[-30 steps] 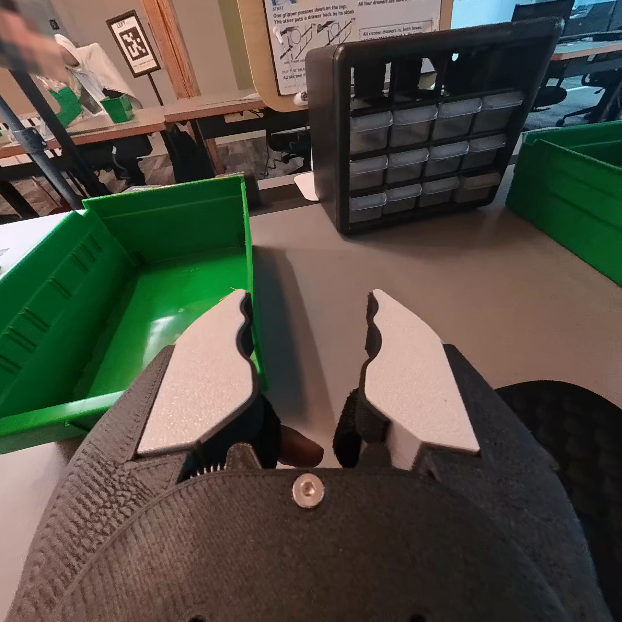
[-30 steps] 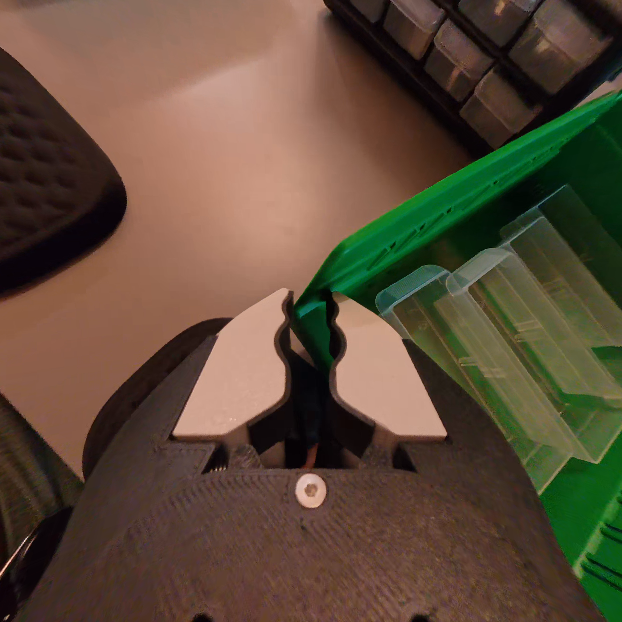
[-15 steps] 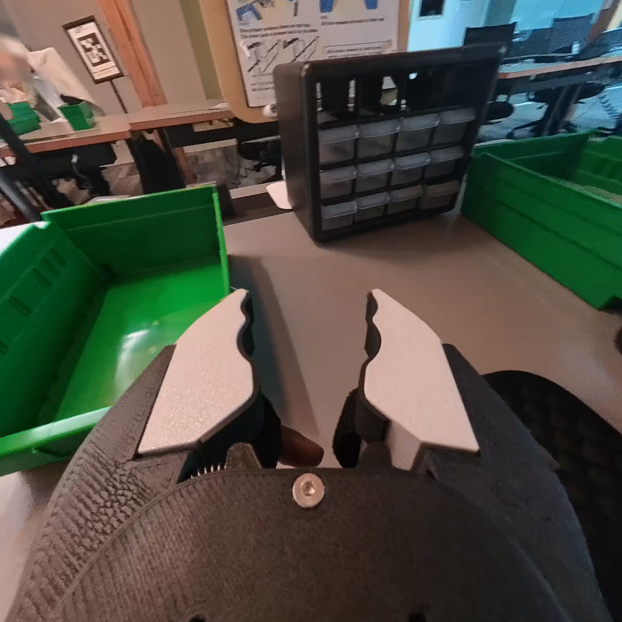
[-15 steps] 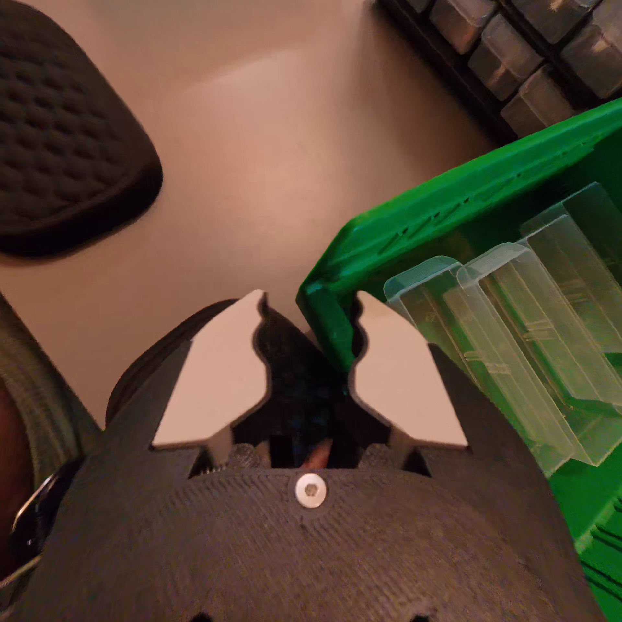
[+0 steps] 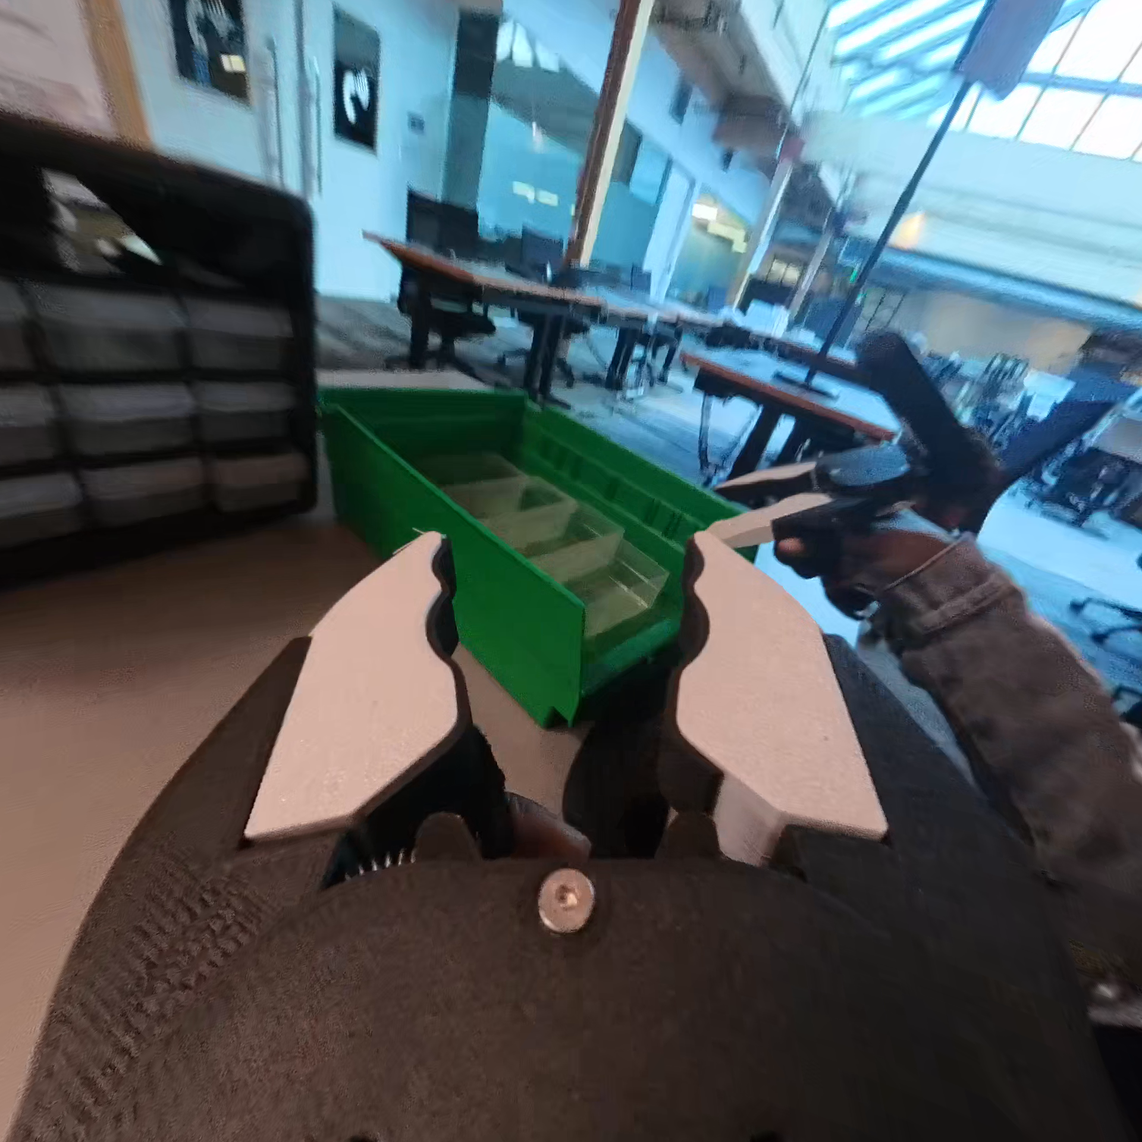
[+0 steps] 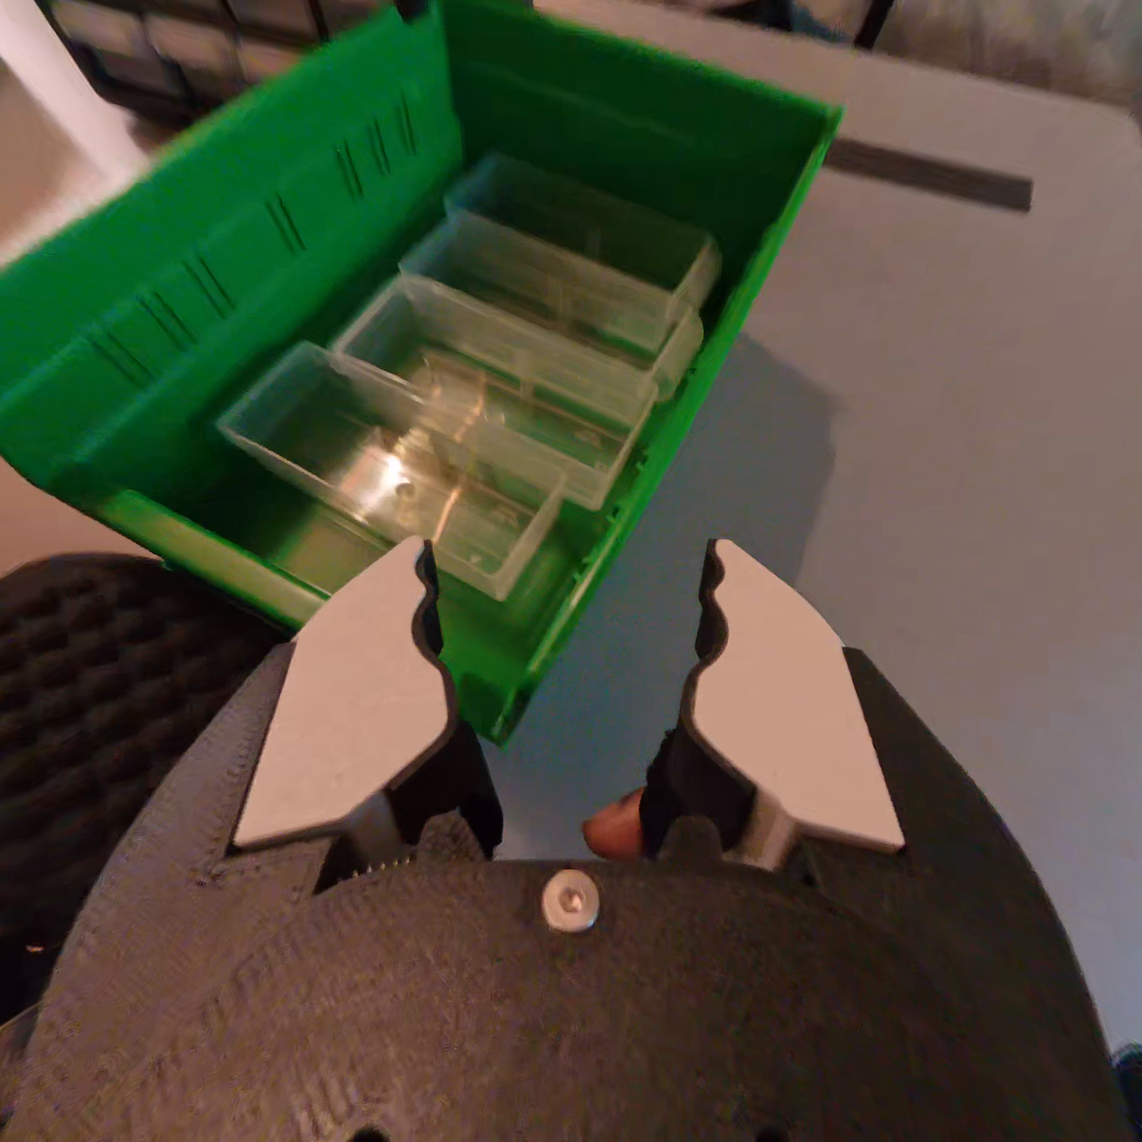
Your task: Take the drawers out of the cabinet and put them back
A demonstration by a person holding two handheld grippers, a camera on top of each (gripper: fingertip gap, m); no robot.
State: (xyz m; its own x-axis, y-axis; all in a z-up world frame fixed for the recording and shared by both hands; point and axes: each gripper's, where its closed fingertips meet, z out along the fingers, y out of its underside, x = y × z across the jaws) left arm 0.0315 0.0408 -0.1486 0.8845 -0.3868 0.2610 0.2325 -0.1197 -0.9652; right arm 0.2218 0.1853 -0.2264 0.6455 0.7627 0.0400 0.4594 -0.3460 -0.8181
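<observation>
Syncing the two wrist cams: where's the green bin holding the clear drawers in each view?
Left wrist view: green bin centre, running away between the open left gripper fingers, right of the black cabinet.
Right wrist view: upper left, near corner between the open right gripper fingers.
Shared landmark: clear drawers stacked inside.

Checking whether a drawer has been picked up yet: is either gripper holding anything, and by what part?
Nothing is held: left gripper and right gripper are both open.
</observation>
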